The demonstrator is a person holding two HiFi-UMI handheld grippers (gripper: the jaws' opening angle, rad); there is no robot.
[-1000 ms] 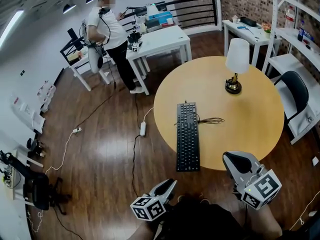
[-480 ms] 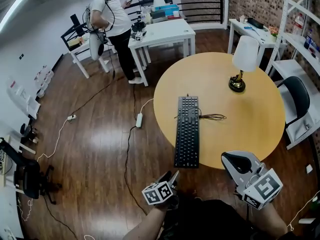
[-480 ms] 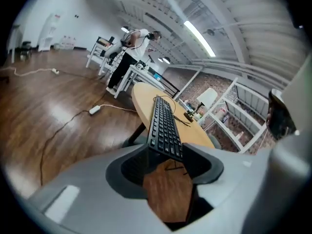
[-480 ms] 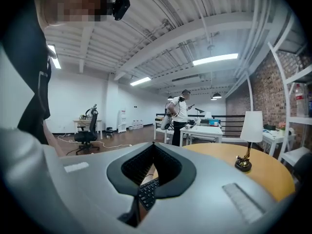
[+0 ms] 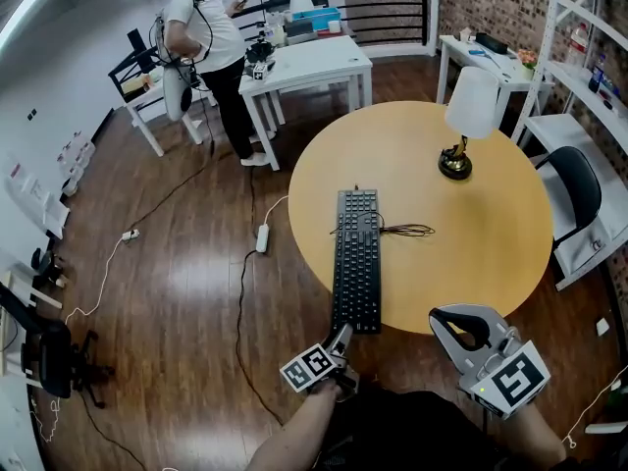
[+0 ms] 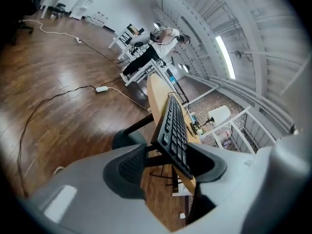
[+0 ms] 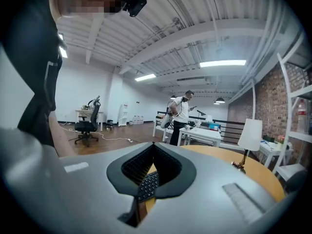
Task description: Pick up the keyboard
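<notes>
A long black keyboard lies lengthwise on the round wooden table, its near end at the table's edge. My left gripper sits just below that end. In the left gripper view its jaws are opening wide, and the keyboard's near end pokes between them with neither pad pressing on it. My right gripper hovers by the table's front edge, right of the keyboard, shut and empty. The right gripper view shows its jaws together, with the keyboard beyond.
A white-shaded lamp stands at the table's far right. The keyboard's cable coils beside it. A black chair and shelves lie right. A power strip and cords trail over the floor. A person stands by white desks far back.
My left gripper dropped and moved in from the lower left to the keyboard's near end, rolling as it went, and its jaws spread wider. The right gripper hardly moved.
</notes>
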